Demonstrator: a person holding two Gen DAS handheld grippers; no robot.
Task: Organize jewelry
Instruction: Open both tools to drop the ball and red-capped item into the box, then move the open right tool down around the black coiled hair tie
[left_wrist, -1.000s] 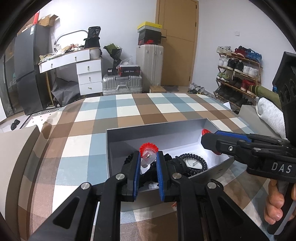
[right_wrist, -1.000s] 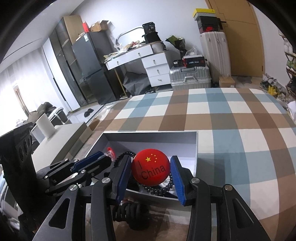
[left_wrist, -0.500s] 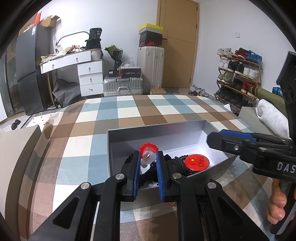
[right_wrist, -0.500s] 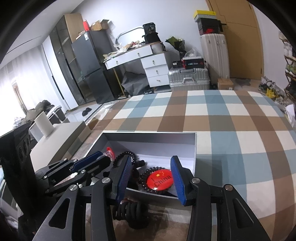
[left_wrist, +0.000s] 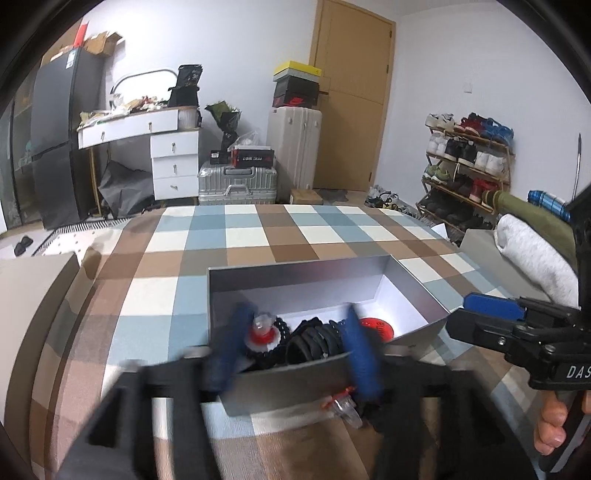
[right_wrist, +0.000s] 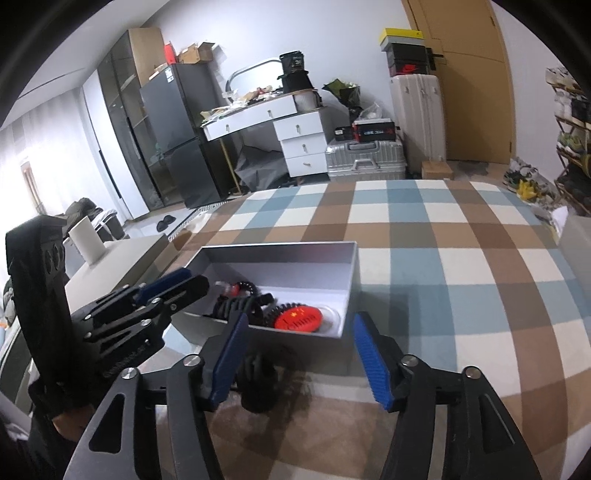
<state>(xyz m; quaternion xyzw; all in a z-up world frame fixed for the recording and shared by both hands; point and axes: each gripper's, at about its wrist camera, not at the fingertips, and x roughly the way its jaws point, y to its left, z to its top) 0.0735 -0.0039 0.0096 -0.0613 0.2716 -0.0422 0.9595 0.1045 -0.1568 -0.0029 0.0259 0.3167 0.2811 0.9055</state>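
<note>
A checked cloth (right_wrist: 461, 236) carries a grey box (right_wrist: 321, 254). Inside lie black beads (right_wrist: 240, 306), a red badge (right_wrist: 297, 320) and a red-capped charm (left_wrist: 261, 330). The left gripper (left_wrist: 295, 343), blurred, is spread wide and empty above the box. The right gripper (right_wrist: 299, 354) gapes too, holding nothing. Outside the near wall lie a black coil (right_wrist: 258, 384) and a clear clip (left_wrist: 345, 408).

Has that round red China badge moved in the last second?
Yes. The round red China badge left the right gripper, whose jaws stand open, and now lies inside the grey cardboard box.
</note>
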